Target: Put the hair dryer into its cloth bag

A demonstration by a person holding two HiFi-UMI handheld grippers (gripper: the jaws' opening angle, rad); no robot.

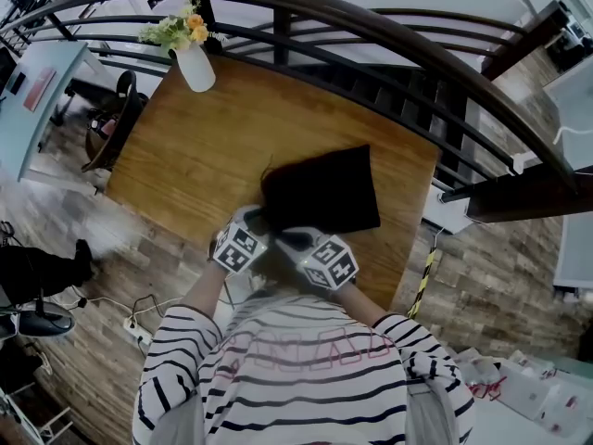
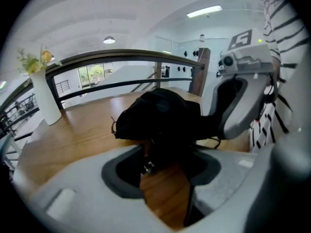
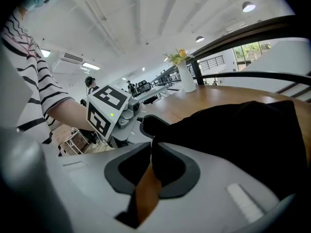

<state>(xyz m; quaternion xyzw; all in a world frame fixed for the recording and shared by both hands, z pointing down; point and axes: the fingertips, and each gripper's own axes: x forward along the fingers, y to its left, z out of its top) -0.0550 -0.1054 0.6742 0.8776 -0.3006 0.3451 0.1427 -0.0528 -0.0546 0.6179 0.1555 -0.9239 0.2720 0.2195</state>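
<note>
Currently the black cloth drawstring bag (image 1: 324,191) is lying flat on the brown wooden table (image 1: 204,146), closer to its near edge and its right edge, with its mouth facing the person. The bag is bulging upward in the left gripper view (image 2: 155,115); its contents are staying hidden, so I cannot tell where the hair dryer is. Both grippers are sitting side by side at the bag's near edge. The left gripper (image 2: 165,152) is standing with its jaws well apart, bare wood showing through the gap, the bag's edge and a small cord fitting lying between the tips unclamped. The right gripper (image 3: 150,147) is showing only a narrow slit, its tips pinching a fold of the bag's edge (image 3: 243,135). A white ceramic vase of flowers (image 1: 195,68) is standing at the table's far left corner, beside the dark curved railing (image 1: 371,26).
</note>
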